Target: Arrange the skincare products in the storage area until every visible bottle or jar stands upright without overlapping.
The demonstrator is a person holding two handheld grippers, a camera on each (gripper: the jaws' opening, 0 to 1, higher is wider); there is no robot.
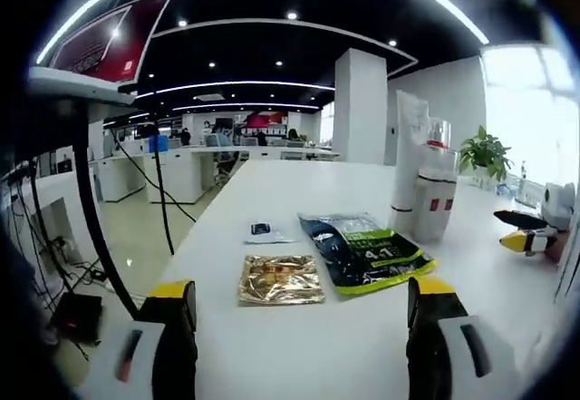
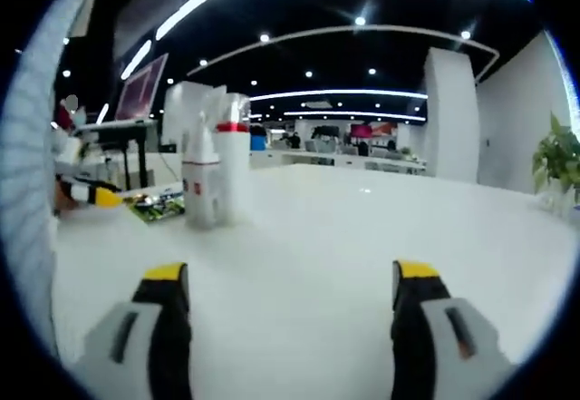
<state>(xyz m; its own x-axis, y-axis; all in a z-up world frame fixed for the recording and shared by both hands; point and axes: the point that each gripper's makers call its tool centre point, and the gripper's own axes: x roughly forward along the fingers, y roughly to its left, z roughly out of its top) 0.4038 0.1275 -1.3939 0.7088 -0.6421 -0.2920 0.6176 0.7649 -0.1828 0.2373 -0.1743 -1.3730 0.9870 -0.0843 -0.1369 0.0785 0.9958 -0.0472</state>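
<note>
**Both grippers empty, bottles upright at the counter's far side**

Nearest the lens in the left gripper view, the left gripper (image 1: 303, 314) shows its jaws spread wide at the bottom of the frame, holding nothing, over the white counter (image 1: 272, 346). Just beyond lie a gold sachet (image 1: 280, 278), a green pouch (image 1: 367, 252) and a small white packet (image 1: 265, 231), all flat at centre frame. Right of centre stand a tall white tube (image 1: 407, 160) and a bottle (image 1: 435, 190) with a clear cap and red band, close together, both upright. At the right edge the other gripper's yellow tip pokes in.

From the right gripper view, the right gripper (image 2: 288, 314) also has its jaws spread and empty; the tube (image 2: 201, 164) and bottle (image 2: 233, 160) appear left of centre, with the pouch (image 2: 156, 206) beside them.

The tube looks light and soft-walled, likely to tip; I would take it low on the body. The bottle seems stiffer and smooth, perhaps slippery; its mid-body is the safest hold, below the cap. The sachets are thin and limp.
</note>
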